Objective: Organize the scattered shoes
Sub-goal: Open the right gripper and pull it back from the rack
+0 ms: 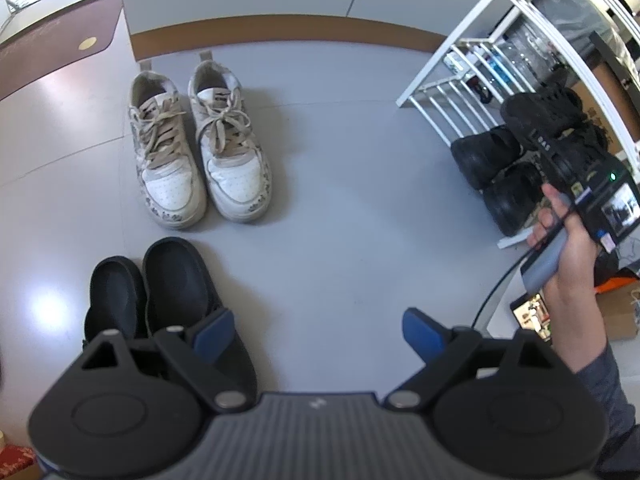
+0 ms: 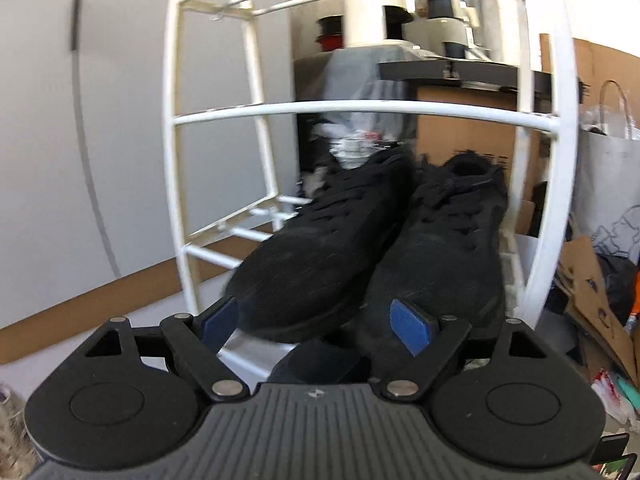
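A pair of white lace-up sneakers (image 1: 200, 148) stands side by side on the grey floor. Nearer me sits a pair of black slip-on shoes (image 1: 176, 296). My left gripper (image 1: 318, 328) hangs open over bare floor, its left finger above the right slip-on. At the white wire shoe rack (image 2: 340, 110), two black sneakers (image 2: 440, 248) rest side by side on the low shelf. My right gripper (image 2: 312, 310) is open around the toe of the left black sneaker (image 2: 312, 264), and a small gap shows at the right pad. A person's hand (image 1: 568, 240) holds that gripper at the rack (image 1: 440, 92).
A white cabinet with a brown base strip (image 1: 280, 36) stands behind the white sneakers, with a brown mat (image 1: 52, 52) at far left. A lit phone (image 1: 532, 312) lies near the rack. Cardboard (image 2: 592, 292) and a paper bag (image 2: 608, 168) crowd the rack's right side.
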Demonstrator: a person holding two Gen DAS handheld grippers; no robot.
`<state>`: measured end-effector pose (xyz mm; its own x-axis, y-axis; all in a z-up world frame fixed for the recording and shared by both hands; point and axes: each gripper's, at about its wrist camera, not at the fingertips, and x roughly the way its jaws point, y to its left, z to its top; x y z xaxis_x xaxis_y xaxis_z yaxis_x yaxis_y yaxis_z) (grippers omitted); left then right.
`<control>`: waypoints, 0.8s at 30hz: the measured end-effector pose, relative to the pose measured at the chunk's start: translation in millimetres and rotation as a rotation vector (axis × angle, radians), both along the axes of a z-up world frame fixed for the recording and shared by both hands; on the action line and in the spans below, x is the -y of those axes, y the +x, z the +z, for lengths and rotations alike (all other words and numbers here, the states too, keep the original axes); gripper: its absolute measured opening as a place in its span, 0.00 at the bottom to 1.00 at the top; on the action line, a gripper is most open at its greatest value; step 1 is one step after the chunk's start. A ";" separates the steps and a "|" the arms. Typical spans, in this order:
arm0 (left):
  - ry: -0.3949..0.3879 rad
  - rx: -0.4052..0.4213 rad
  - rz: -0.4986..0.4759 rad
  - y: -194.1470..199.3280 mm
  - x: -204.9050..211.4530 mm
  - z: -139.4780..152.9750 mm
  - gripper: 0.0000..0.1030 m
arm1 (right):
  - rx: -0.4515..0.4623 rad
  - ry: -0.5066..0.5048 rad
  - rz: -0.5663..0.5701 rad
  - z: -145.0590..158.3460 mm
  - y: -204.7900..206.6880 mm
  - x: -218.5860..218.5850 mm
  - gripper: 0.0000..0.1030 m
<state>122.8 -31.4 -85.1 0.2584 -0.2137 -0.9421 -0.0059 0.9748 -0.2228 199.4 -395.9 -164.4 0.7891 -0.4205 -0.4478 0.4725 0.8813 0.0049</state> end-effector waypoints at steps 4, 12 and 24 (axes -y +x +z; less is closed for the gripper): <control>-0.001 -0.006 0.002 1.6 -2.2 -2.2 0.90 | -0.003 0.004 0.053 2.3 -4.9 -16.3 0.84; 0.003 -0.003 -0.002 1.5 -1.6 -3.1 0.90 | -0.090 0.085 0.187 -9.8 -10.8 -47.4 0.84; 0.027 -0.011 0.019 -0.2 -10.8 -8.4 0.90 | -0.282 0.298 0.555 -26.6 -8.6 -91.9 0.84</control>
